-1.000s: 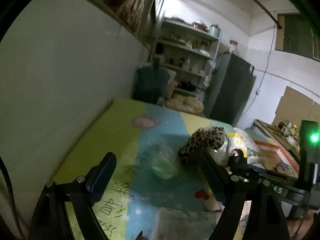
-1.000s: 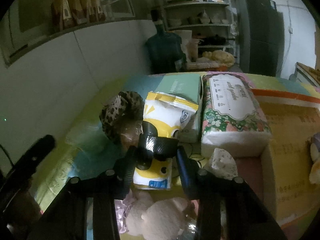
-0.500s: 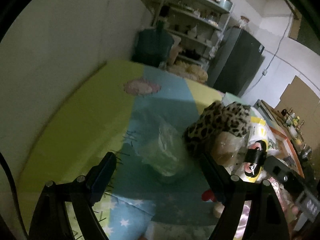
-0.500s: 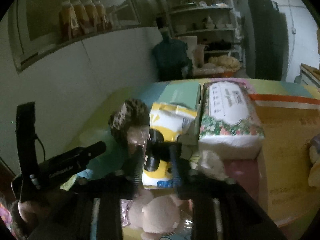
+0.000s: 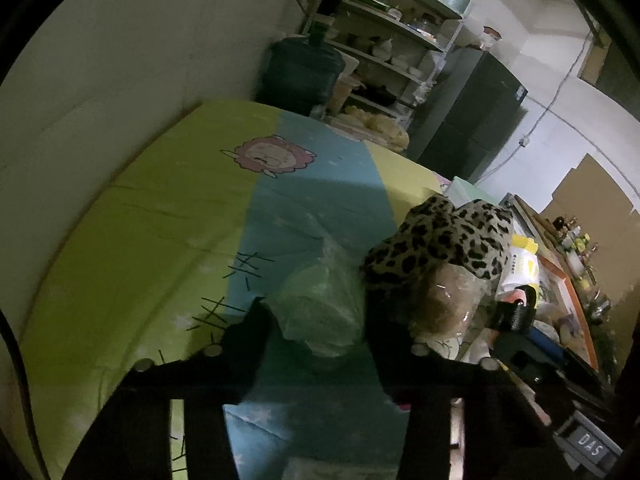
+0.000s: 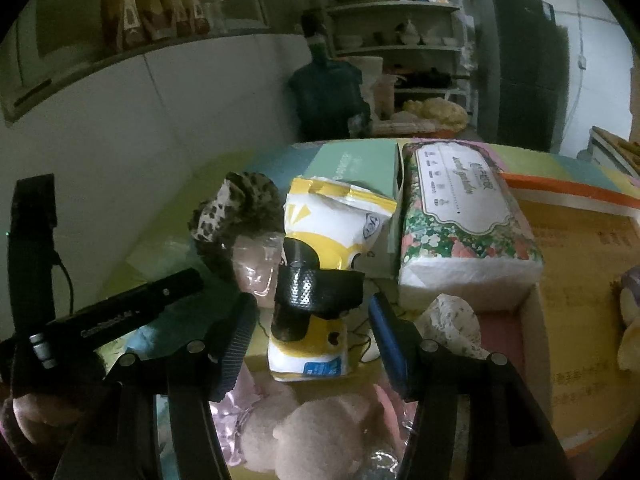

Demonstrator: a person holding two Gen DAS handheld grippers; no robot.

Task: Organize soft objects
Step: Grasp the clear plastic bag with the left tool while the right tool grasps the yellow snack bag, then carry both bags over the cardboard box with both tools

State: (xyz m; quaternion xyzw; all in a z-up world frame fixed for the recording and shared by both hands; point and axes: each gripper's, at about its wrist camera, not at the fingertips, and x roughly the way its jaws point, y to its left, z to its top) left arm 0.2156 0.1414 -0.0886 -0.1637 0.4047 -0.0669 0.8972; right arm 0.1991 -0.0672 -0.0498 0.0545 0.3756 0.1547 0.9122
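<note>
Your left tongs low over the table, spread wide around a clear plastic bag — not gripping, your right tongs level, parted, straddling a black strap — contact unclear.

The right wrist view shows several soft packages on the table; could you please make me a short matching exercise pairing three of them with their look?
Things:
1. tissue pack
2. paper roll pack
3. leopard-print item

Looks:
A. yellow and white wrapper, with a black strap across it
B. brown and black spots on pale fabric
C. flowered wrapper with a white label on top

Pairs: 1-C, 2-A, 3-B
</note>
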